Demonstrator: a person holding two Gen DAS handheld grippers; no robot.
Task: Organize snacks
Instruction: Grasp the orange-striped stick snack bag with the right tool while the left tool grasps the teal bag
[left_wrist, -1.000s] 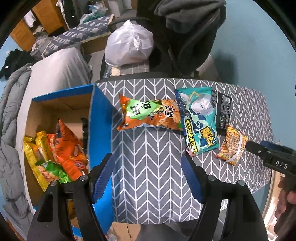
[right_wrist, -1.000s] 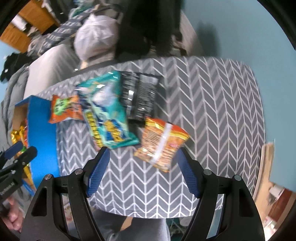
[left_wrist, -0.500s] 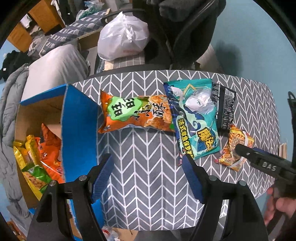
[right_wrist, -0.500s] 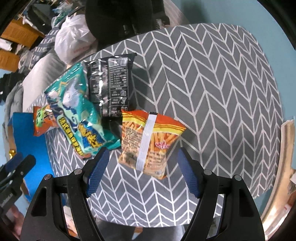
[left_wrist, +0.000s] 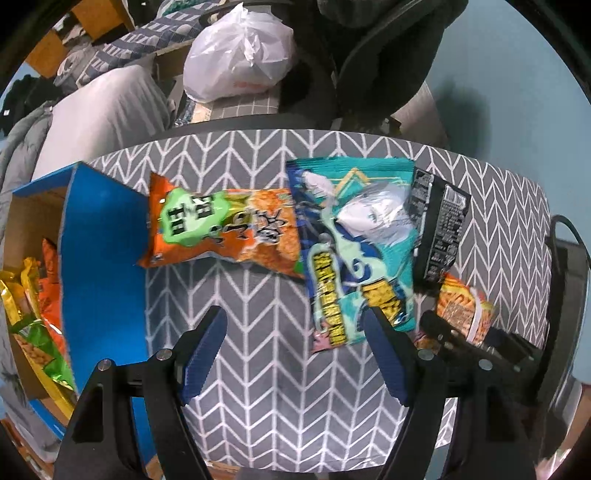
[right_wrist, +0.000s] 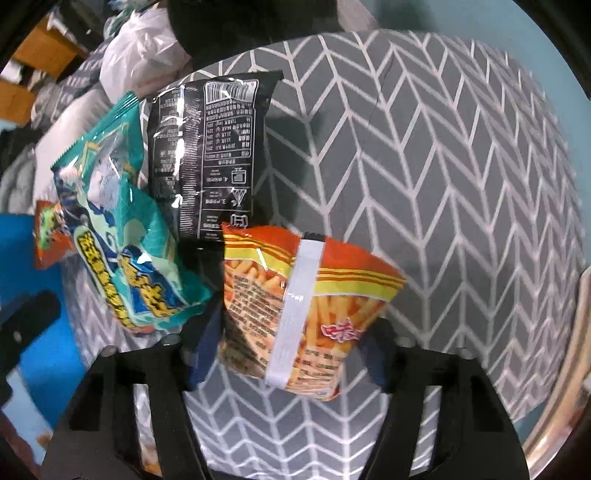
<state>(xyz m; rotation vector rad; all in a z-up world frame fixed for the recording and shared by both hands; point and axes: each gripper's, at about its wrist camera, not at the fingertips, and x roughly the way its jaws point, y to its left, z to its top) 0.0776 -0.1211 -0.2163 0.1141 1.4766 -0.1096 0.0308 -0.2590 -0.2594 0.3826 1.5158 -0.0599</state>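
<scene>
Chevron-patterned counter (left_wrist: 258, 424) with snack bags beside a blue box (left_wrist: 99, 266). Right tongs (right_wrist: 291, 339), lower than a moment ago, are closing around the orange fries bag (right_wrist: 306, 295); left tongs (left_wrist: 295, 354) hang open, empty.

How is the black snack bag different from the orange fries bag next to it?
The black snack bag is dark with white print; the orange fries bag is bright orange and yellow with fries pictured.

The black bag lies free, partly tucked under the teal bag; the fries bag sits between the closing jaws of the right gripper.

Both show their back sides and rest on the chevron tablecloth.
</scene>
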